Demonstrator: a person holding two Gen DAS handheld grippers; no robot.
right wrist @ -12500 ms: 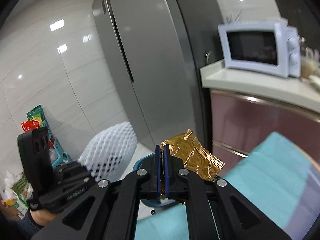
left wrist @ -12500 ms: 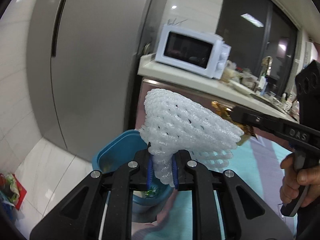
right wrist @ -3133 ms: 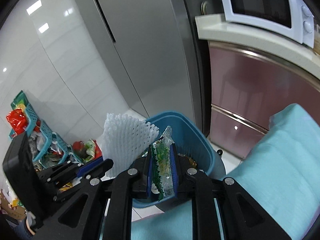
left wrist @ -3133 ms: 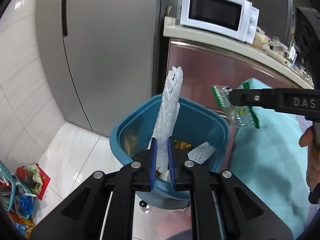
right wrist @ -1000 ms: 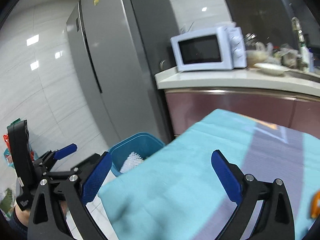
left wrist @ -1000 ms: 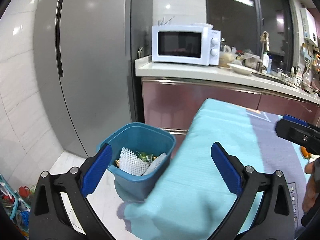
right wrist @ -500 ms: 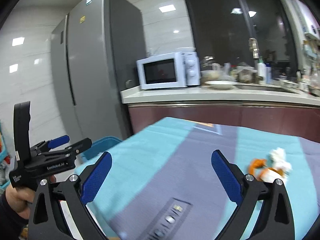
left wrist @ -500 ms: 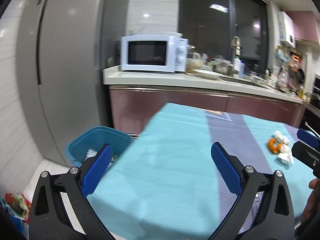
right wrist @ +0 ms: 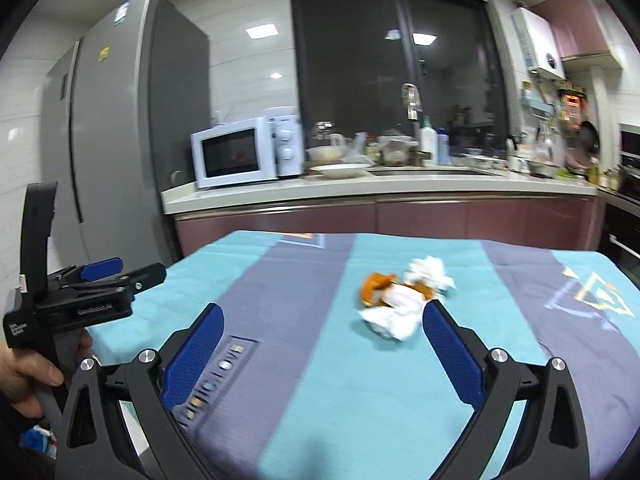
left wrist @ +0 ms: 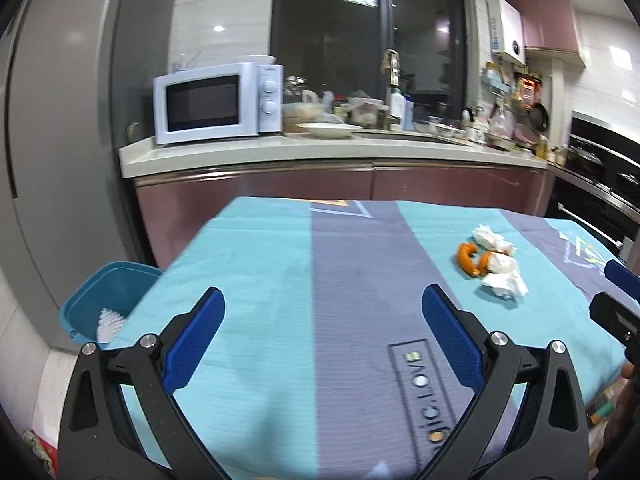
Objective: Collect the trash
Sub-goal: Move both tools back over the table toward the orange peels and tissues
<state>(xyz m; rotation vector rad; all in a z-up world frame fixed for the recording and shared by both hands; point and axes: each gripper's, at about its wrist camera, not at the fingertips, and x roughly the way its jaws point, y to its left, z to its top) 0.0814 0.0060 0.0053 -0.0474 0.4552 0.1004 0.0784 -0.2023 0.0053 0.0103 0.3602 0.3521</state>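
blue ribbed pads line the black fingers of the left gripper (left wrist: pixel 322 338), which are spread wide with nothing between them, hovering above the near part of a table covered by a turquoise and grey-purple striped cloth (left wrist: pixel 256 280). the right gripper (right wrist: pixel 322 338) is likewise spread wide and empty, its right pad (right wrist: pixel 450 346) close to the small heap of trash. that heap, crumpled white tissues (right wrist: pixel 394 312) mixed with curled orange peel (right wrist: pixel 374 286), lies on the right half of the cloth; from the left wrist view the same tissues (left wrist: pixel 502 276) and peel (left wrist: pixel 468 258) sit well to the right of the left gripper. printed lettering (left wrist: pixel 430 396) runs along the grey stripe near the front edge.

off the table's left edge stands a blue plastic bin (left wrist: pixel 94 294) on the floor, with a white foam net (left wrist: pixel 110 322) showing inside it. behind the table runs a maroon cabinet front (left wrist: pixel 256 196) under a pale counter (left wrist: pixel 328 148), carrying a white microwave (left wrist: pixel 218 102), a shallow white dish (left wrist: pixel 330 130) and crowded bottles by the sink. a tall grey fridge (right wrist: pixel 120 120) fills the left side, and a dark window (right wrist: pixel 396 68) sits above the counter.

in the right wrist view the left gripper (right wrist: pixel 120 278) appears from the side at the left, held by a bare hand (right wrist: pixel 28 376) on its handle.
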